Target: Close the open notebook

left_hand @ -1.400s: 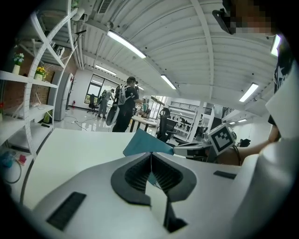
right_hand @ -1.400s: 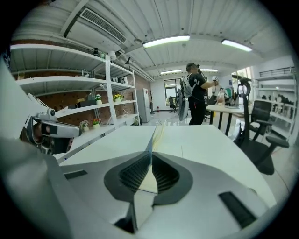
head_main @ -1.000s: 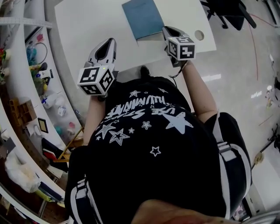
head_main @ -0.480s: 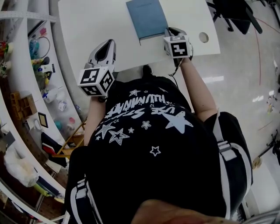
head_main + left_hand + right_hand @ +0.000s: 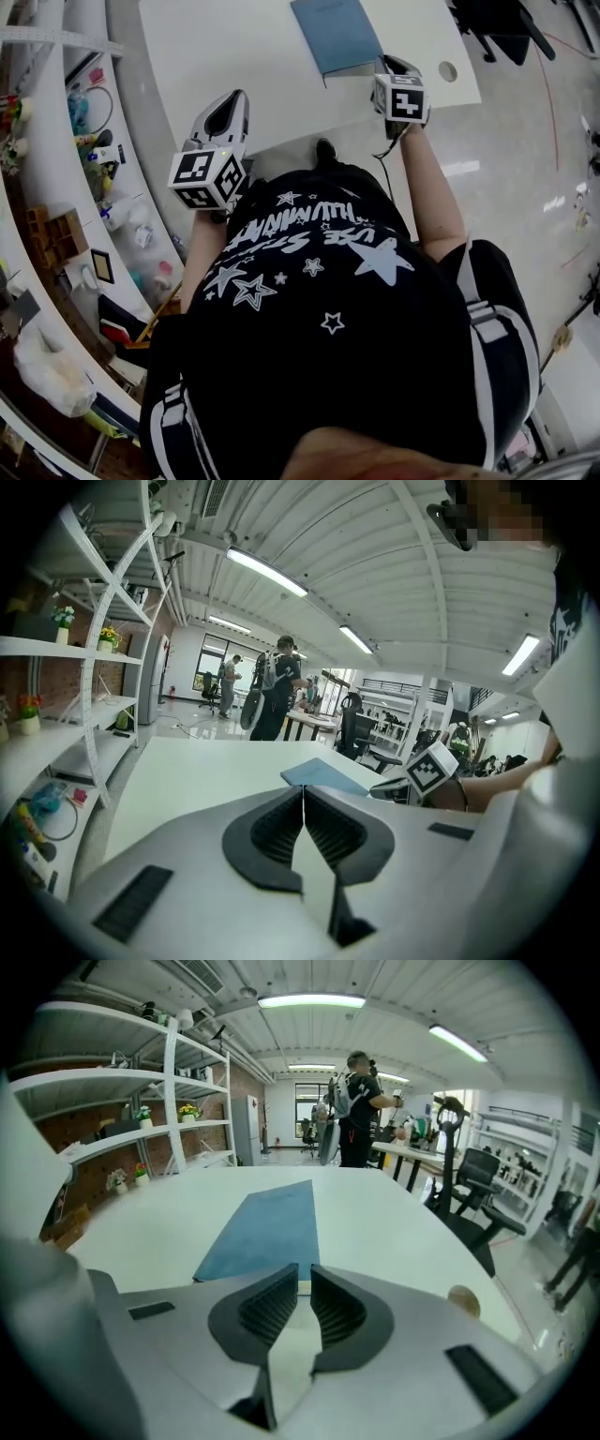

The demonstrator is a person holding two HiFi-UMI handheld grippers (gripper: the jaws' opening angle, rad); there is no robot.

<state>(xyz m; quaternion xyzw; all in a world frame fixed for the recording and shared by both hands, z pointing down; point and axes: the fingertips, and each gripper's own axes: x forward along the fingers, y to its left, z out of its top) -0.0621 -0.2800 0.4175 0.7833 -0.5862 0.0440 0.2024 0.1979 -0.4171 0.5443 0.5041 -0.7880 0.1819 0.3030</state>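
The notebook (image 5: 336, 34) is laid shut on the tabletop (image 5: 234, 56). The left tongs (image 5: 302, 789) are closed, empty; the right tongs (image 5: 305, 1269) are parted slightly, empty.

An open-plan office: white desks (image 5: 394, 1222), swivel chairs (image 5: 473, 1180), wall shelving (image 5: 131, 1077), strip lights (image 5: 311, 1001) overhead.
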